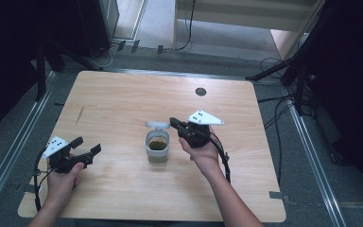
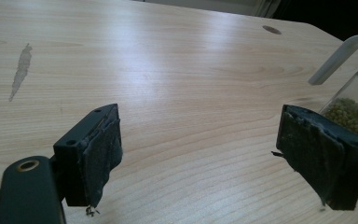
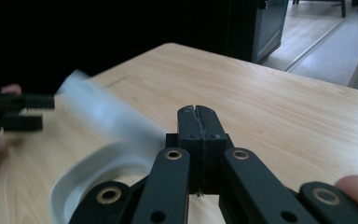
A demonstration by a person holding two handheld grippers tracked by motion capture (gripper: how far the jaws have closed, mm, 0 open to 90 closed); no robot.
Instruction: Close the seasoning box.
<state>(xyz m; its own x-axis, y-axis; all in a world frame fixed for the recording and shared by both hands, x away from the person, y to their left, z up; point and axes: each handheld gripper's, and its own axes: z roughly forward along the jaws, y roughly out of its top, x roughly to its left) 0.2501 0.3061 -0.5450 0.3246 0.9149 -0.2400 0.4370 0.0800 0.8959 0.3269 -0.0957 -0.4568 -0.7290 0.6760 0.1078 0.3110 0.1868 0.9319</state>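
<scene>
The wooden table (image 1: 123,99) takes up most of the high view, its rounded corners and edges all visible, with a small dark round hole (image 1: 200,91) near the far edge and a faint streak mark (image 1: 80,115) toward the left. Broad bare wood lies on the far half and along the near edge.

Near the middle stands a clear container (image 1: 158,147) with greenish-brown contents, its white flip lid (image 1: 157,125) swung open at the far side.

The right gripper (image 1: 173,122) sits just right of the container, held in the person's right hand (image 1: 203,153); its tip reaches to the lid's right edge (whether it touches cannot be told). In the right gripper view its jaws are pressed together with nothing seen between them, and the container's white rim (image 3: 74,177) curves just below left, the lid a blur beyond.

The left gripper (image 1: 87,145) rests low at the table's left, in the left hand (image 1: 61,182), well apart from the container. Its jaws stand wide apart around bare wood; in the left gripper view the container (image 2: 354,114) shows just behind the right-hand jaw.
</scene>
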